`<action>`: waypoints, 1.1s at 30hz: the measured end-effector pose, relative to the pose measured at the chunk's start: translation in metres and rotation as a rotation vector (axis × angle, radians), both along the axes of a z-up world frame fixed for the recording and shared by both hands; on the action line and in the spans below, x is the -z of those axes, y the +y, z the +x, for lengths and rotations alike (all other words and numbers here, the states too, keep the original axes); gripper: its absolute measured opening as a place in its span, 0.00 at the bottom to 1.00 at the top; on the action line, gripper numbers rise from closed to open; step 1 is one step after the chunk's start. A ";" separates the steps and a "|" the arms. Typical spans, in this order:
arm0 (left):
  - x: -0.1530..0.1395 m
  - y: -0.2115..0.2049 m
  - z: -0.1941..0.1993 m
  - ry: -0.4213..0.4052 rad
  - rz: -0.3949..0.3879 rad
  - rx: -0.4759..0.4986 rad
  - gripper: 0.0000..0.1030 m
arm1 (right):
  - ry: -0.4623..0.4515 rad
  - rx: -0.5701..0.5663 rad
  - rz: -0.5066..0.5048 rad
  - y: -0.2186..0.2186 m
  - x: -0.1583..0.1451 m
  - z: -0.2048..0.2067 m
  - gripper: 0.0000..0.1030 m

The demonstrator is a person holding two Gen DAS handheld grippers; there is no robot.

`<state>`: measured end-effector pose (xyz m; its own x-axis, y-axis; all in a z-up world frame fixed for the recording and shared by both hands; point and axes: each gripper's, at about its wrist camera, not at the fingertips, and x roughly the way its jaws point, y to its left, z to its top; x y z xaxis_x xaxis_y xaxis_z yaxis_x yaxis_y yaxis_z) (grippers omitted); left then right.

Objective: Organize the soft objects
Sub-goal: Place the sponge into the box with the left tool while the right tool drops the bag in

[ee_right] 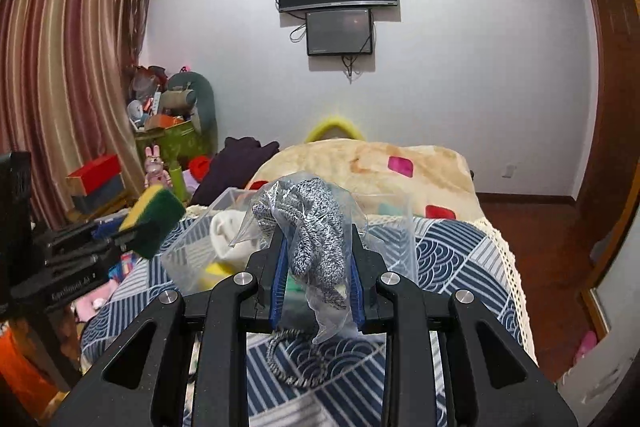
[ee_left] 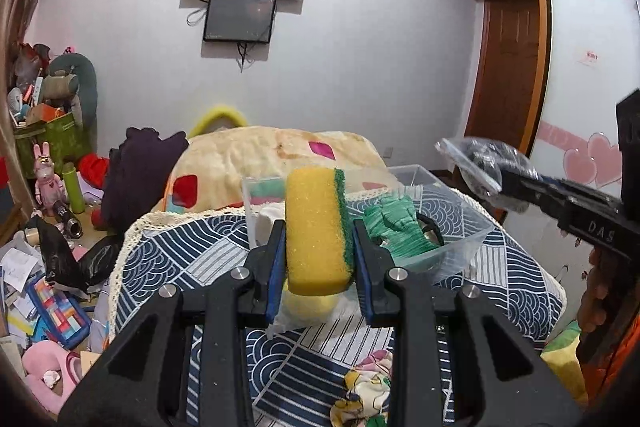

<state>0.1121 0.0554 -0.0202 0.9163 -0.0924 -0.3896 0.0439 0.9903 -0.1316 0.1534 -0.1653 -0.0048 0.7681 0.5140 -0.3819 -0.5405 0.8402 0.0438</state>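
My left gripper (ee_left: 319, 231) is shut on a yellow sponge with a green scouring side (ee_left: 318, 227), held upright above the patterned bed cover; it also shows in the right wrist view (ee_right: 154, 217). My right gripper (ee_right: 316, 239) is shut on a clear plastic bag of grey knitted fabric (ee_right: 314, 223), which shows at the right of the left wrist view (ee_left: 480, 163). A clear plastic box (ee_left: 460, 227) on the bed holds a green cloth (ee_left: 400, 231) and a white soft item (ee_right: 224, 231). Both grippers hover near the box.
The bed has a navy patterned cover (ee_left: 192, 259) and a cream blanket (ee_left: 256, 151). A dark purple garment (ee_left: 140, 167) lies at its left. Clutter covers the floor at left (ee_left: 40, 267). A flowered cloth (ee_left: 364, 391) lies near the front edge. A wardrobe (ee_left: 520, 47) stands at right.
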 end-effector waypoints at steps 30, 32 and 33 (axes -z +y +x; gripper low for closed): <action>0.043 -0.015 0.064 0.140 0.009 0.003 0.35 | 0.170 0.064 -0.087 0.012 0.040 0.049 0.29; 0.041 -0.015 0.060 0.139 0.008 0.004 0.38 | 0.171 0.059 -0.082 0.010 0.038 0.049 0.33; 0.041 -0.015 0.059 0.138 0.006 0.005 0.41 | 0.167 0.058 -0.080 0.009 0.037 0.047 0.36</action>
<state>0.1709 0.0400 -0.0611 0.8535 -0.0945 -0.5125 0.0311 0.9909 -0.1308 0.1999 -0.1567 -0.0421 0.7179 0.4334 -0.5447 -0.4816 0.8742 0.0609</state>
